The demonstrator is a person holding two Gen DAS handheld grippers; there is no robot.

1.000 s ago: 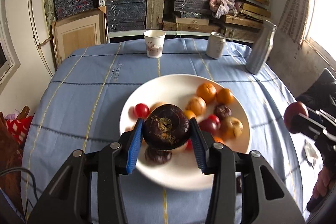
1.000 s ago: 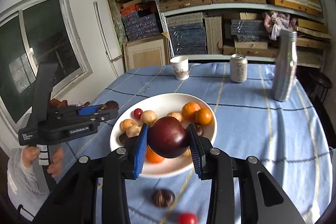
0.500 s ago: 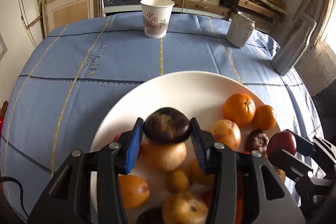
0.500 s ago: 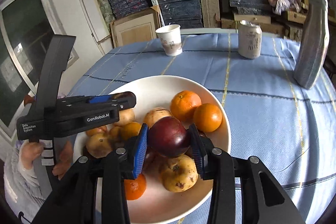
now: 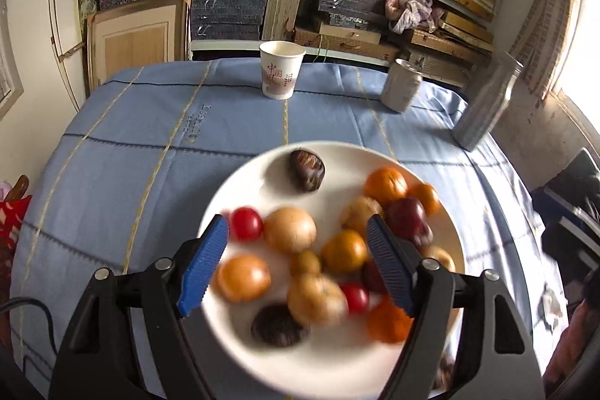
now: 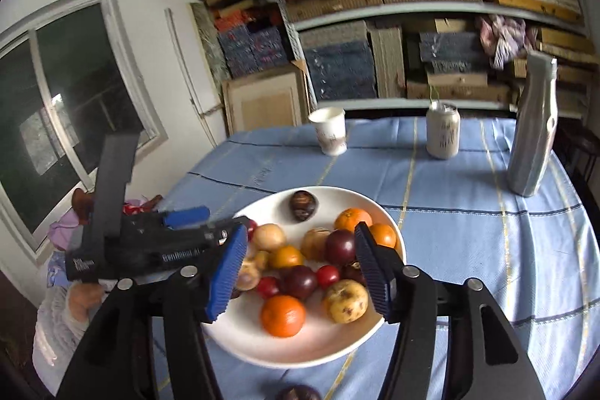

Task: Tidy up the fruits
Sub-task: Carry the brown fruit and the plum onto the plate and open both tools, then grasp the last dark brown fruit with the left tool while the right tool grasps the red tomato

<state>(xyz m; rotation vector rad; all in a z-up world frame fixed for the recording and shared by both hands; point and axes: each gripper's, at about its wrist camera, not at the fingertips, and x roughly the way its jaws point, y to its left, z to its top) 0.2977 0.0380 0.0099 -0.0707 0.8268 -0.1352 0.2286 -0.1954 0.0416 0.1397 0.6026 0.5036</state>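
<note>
A white plate [image 5: 337, 366] [image 6: 330, 343] on the blue tablecloth holds several fruits: oranges, tan round fruits, small red ones and dark purple ones. A dark brown fruit [image 5: 306, 170] [image 6: 303, 205] lies alone at the plate's far side. A dark red plum [image 6: 340, 246] sits among the pile. My left gripper [image 5: 298, 252] is open and empty above the plate; it also shows in the right wrist view [image 6: 204, 225] at the plate's left edge. My right gripper [image 6: 300, 253] is open and empty above the plate.
A paper cup [image 5: 281, 69], a drink can [image 5: 402, 84] and a silver bottle [image 5: 485, 105] stand at the table's far side. A dark fruit [image 6: 298, 392] lies on the cloth in front of the plate. Shelves of boxes stand behind the table.
Both grippers opened and let go of their fruits onto the plate, the left one its dark brown fruit, the right one its dark red plum. Both then drew back a little.
</note>
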